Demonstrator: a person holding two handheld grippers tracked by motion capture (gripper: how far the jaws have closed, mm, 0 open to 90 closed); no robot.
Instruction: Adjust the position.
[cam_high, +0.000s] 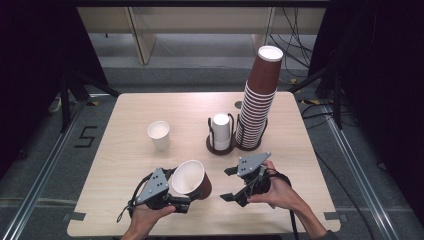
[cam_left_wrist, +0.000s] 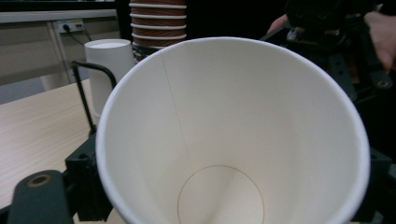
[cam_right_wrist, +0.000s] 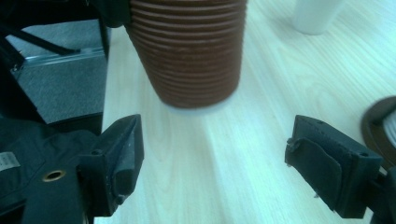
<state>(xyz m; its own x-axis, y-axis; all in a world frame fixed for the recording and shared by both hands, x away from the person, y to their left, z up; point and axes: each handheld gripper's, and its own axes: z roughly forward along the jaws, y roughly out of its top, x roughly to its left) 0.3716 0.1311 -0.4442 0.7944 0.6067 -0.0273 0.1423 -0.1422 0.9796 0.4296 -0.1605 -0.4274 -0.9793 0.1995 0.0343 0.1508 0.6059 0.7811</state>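
Left gripper (cam_high: 176, 192): you hold it near the front edge of the table (cam_high: 125, 125), a little left of the middle. Its jaws are clamped on the brown cup.
Brown cup (cam_high: 192, 180): it lies tilted in your left gripper, above the table top. The open mouth faces up and toward you, the white inside is bare, and the bottom points to the right.
Inside of the cup: in the left gripper view the white wall (cam_left_wrist: 233, 126) takes most of the frame, with a side seam and the round bottom low in the frame.
Right gripper (cam_high: 230, 184): you hold it near the front edge, right of the middle. Its jaws stand apart and nothing is between them. In the right gripper view the two black pads (cam_right_wrist: 122, 163) have only bare wood between them.
Gap between grippers: the cup bottom is near the right gripper, but it seems they do not touch; this part is small in the high view.
Cup stack (cam_high: 257, 102): a tall leaning stack of brown cups stands toward the back right part of the table, in a dark round holder.
White cups in holder (cam_high: 221, 131): they stand just beside the stack, on its left, inside a black wire holder.
Single white cup (cam_high: 159, 135): it stands upright alone, left of the middle of the table, well apart from both holders.
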